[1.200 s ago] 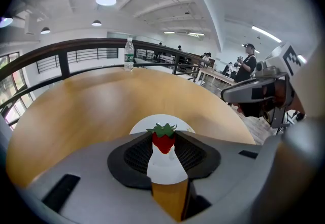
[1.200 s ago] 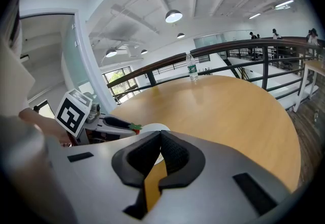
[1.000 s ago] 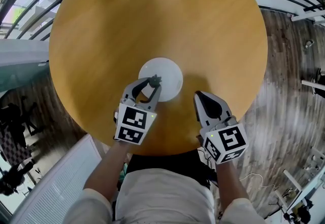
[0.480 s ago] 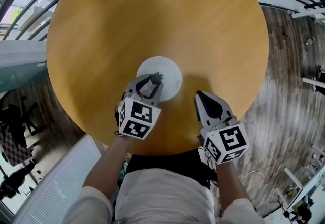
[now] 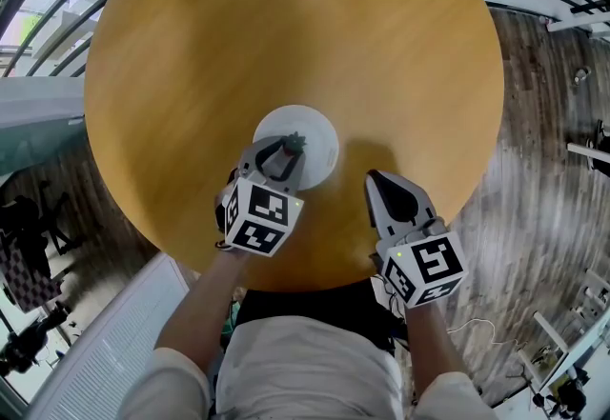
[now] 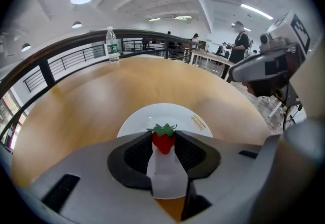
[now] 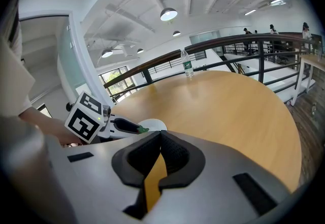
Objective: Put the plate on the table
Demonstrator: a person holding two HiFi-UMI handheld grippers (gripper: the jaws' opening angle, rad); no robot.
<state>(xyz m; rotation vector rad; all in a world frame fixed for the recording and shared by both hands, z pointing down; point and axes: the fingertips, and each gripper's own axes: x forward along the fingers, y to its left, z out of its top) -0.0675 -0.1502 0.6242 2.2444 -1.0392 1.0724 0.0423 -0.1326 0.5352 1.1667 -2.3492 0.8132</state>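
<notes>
A white plate (image 5: 317, 130) lies flat on the round wooden table (image 5: 286, 18), near its front edge. My left gripper (image 5: 290, 148) reaches over the plate's near rim and is shut on a small red strawberry (image 6: 163, 140) with a green top, held at the jaw tips just above the plate (image 6: 162, 115). My right gripper (image 5: 374, 180) rests to the right of the plate over the table's front edge, shut, with nothing between its jaws (image 7: 160, 135). The right gripper view shows the left gripper (image 7: 139, 128) and the plate (image 7: 154, 125) to its left.
A water bottle (image 6: 112, 45) stands at the table's far edge, also visible in the right gripper view (image 7: 188, 63). A dark railing (image 6: 66, 50) runs behind the table. People stand in the background (image 6: 238, 45). A white panel (image 5: 105, 342) lies on the floor at lower left.
My left gripper has tipped its marker cube up and drawn slightly toward the plate, the strawberry still in its jaws. The right gripper has not moved.
</notes>
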